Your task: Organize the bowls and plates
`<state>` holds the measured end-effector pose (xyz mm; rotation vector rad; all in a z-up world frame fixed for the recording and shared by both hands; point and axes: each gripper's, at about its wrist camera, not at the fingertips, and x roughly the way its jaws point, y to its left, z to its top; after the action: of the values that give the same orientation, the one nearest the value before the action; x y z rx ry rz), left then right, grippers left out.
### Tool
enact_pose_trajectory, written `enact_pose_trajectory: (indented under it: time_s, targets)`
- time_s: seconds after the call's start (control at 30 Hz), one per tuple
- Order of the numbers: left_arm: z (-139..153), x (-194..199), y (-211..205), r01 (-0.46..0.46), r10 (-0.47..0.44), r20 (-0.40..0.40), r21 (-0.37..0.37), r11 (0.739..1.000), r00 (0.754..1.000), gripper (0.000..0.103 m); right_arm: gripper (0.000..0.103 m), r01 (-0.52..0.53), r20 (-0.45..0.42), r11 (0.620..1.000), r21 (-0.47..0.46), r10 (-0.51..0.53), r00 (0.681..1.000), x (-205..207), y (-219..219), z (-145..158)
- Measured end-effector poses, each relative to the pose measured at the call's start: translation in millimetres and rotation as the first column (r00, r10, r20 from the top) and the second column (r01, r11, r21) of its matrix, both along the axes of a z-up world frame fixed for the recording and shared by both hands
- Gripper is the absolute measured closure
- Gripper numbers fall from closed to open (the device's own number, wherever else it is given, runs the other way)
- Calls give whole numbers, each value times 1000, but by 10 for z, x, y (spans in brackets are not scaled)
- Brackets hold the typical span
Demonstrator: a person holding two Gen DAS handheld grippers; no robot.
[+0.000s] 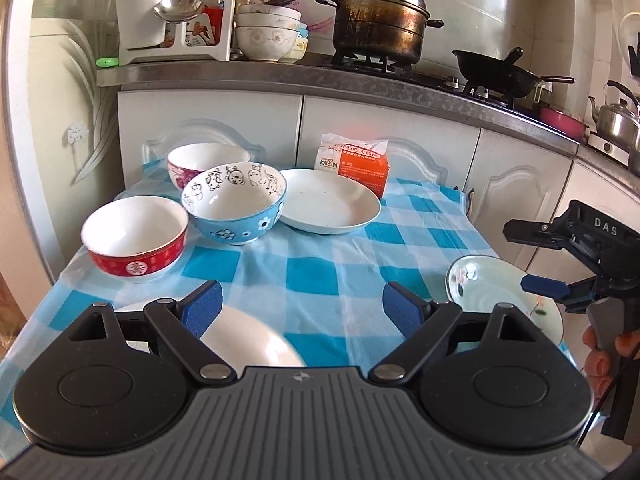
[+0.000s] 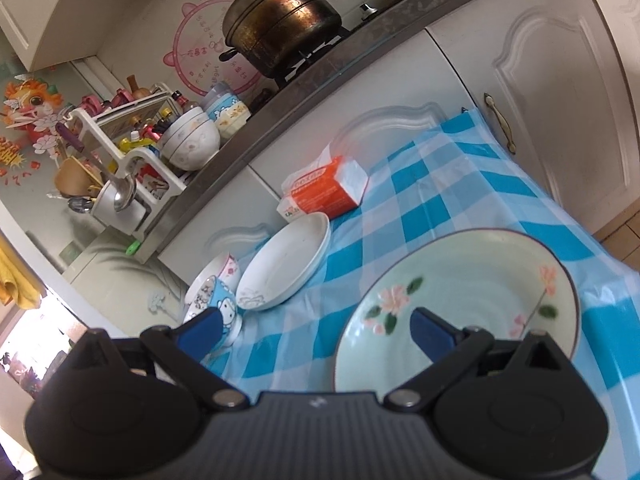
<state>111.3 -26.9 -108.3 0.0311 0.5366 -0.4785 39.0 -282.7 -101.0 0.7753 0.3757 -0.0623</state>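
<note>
On the blue-checked table (image 1: 320,264) stand a red bowl (image 1: 136,240), a blue patterned bowl (image 1: 236,208), a pink-flowered bowl (image 1: 200,162) behind it, and a white plate (image 1: 332,200). A second white plate (image 1: 248,336) lies under my open left gripper (image 1: 302,304). A pale green flowered plate (image 1: 484,284) lies at the near right. My right gripper (image 2: 316,330) is open and tilted, one finger (image 2: 428,330) over the green plate (image 2: 472,292), the other over bare cloth. The white plate (image 2: 284,264) and the blue bowl (image 2: 218,300) show to its left.
An orange and white tissue pack (image 1: 356,162) leans at the table's back. Behind is a counter with white cabinet doors (image 1: 208,120), a dish rack (image 1: 172,20), stacked bowls (image 1: 268,32), a steamer pot (image 1: 380,20), a black wok (image 1: 496,68) and a kettle (image 1: 616,116).
</note>
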Motion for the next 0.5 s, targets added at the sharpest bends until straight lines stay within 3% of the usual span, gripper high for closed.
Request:
enact_pose_trajectory:
  time_s: [0.27,0.5]
  targets:
    - [50,353,-302,21,-20,-23,25,999,1000,0,8,-18,-88,1000,2,18,996,526,-126,42]
    - [201,748,-330,28,-29,-46,-11,1000,999,0,16,-74,-136,997,-3,73,988,1127,-233,85]
